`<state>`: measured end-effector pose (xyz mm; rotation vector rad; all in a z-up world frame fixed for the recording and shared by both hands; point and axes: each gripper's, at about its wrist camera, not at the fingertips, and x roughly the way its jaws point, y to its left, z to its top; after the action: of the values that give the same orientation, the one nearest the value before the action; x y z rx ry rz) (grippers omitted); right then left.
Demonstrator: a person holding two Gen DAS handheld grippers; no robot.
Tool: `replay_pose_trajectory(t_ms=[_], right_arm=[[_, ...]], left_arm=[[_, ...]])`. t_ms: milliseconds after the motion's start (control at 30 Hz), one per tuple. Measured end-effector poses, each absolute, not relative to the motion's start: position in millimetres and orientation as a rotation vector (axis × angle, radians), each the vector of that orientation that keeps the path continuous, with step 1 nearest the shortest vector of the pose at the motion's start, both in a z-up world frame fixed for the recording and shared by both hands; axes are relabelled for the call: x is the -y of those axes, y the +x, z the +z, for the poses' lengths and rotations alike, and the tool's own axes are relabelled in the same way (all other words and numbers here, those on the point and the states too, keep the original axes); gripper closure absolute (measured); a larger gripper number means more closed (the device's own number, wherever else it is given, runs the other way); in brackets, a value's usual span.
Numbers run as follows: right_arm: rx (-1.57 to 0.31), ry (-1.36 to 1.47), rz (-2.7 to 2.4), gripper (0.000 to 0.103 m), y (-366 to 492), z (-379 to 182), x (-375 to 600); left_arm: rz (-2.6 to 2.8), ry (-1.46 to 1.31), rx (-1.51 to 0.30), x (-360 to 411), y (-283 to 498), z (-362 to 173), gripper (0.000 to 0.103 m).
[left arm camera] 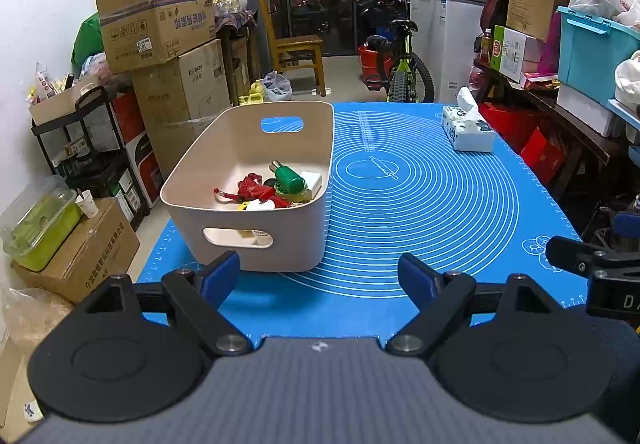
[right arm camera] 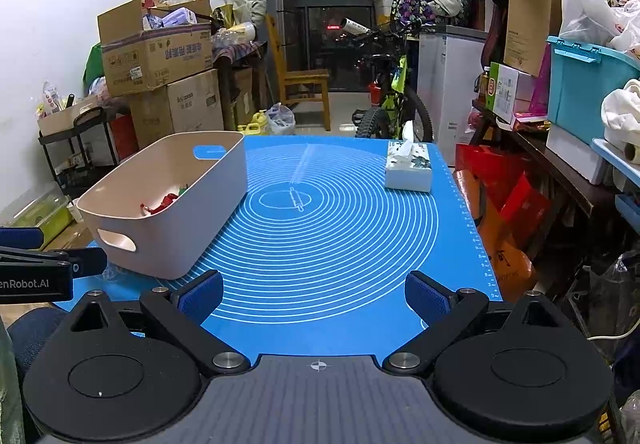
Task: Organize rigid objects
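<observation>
A beige plastic bin (left arm camera: pixel 280 240) stands on the left half of the blue mat (left arm camera: pixel 420 204). It holds several small items: a green bottle (left arm camera: pixel 290 177), red pieces (left arm camera: pixel 250 186), a white block (left arm camera: pixel 312 180) and a white cap (left arm camera: pixel 260 205). My left gripper (left arm camera: pixel 320 276) is open and empty, just in front of the bin's near wall. In the right wrist view the bin (right arm camera: pixel 192 228) sits left of my right gripper (right arm camera: pixel 314 296), which is open and empty above the mat's near edge (right arm camera: pixel 320 252).
A tissue box (left arm camera: pixel 468 128) lies at the mat's far right and also shows in the right wrist view (right arm camera: pixel 408 168). Cardboard boxes (left arm camera: pixel 160 28) and a black cart (left arm camera: pixel 88 148) stand left of the table. A bicycle (left arm camera: pixel 400 64), a wooden chair (left arm camera: pixel 296 48) and cluttered shelves (left arm camera: pixel 580 84) stand behind and to the right.
</observation>
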<state>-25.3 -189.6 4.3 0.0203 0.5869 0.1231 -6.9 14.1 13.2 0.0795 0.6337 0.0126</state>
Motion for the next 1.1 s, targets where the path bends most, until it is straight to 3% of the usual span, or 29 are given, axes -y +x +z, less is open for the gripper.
replay_pose_trajectory(t_ms=[1100], right_arm=[[-0.587,0.021,0.124,0.006,-24.2,1.8,194.3]], left_arm=[[0.012,0.086,-0.626,-14.6,-6.8,13.4,0.017]])
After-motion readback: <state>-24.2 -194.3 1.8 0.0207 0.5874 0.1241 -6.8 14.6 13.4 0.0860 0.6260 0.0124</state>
